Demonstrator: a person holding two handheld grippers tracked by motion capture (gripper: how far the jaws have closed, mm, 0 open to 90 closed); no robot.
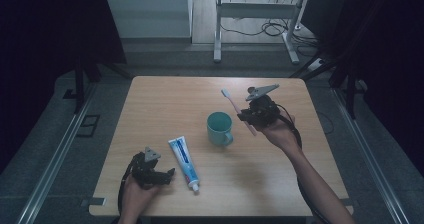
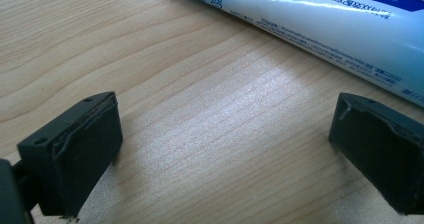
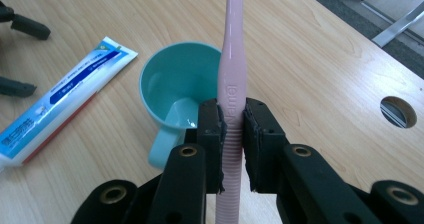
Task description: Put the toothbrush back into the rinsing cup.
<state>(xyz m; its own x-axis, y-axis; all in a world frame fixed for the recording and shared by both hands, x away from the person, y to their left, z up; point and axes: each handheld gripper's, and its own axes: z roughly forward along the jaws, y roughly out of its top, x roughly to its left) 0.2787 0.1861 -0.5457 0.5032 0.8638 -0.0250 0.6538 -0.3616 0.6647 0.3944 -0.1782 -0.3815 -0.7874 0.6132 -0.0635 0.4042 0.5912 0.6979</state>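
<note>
A pink toothbrush (image 1: 239, 111) (image 3: 232, 79) is held above the table with my right gripper (image 1: 250, 117) (image 3: 233, 134) shut on its handle, just right of a teal mug (image 1: 219, 128) (image 3: 176, 91). The mug stands upright and empty near the table's middle. A white and blue toothpaste tube (image 1: 183, 163) (image 2: 325, 24) (image 3: 60, 96) lies flat to the mug's left front. My left gripper (image 1: 169, 176) (image 2: 220, 149) rests low near the front left, jaws open over bare wood, just beside the tube.
The wooden table (image 1: 165, 99) has a round cable hole (image 3: 398, 111) on the right side. Behind the table stand a metal frame (image 1: 255, 14) and loose cables (image 1: 272, 29) on the floor. Dark curtains hang at both sides.
</note>
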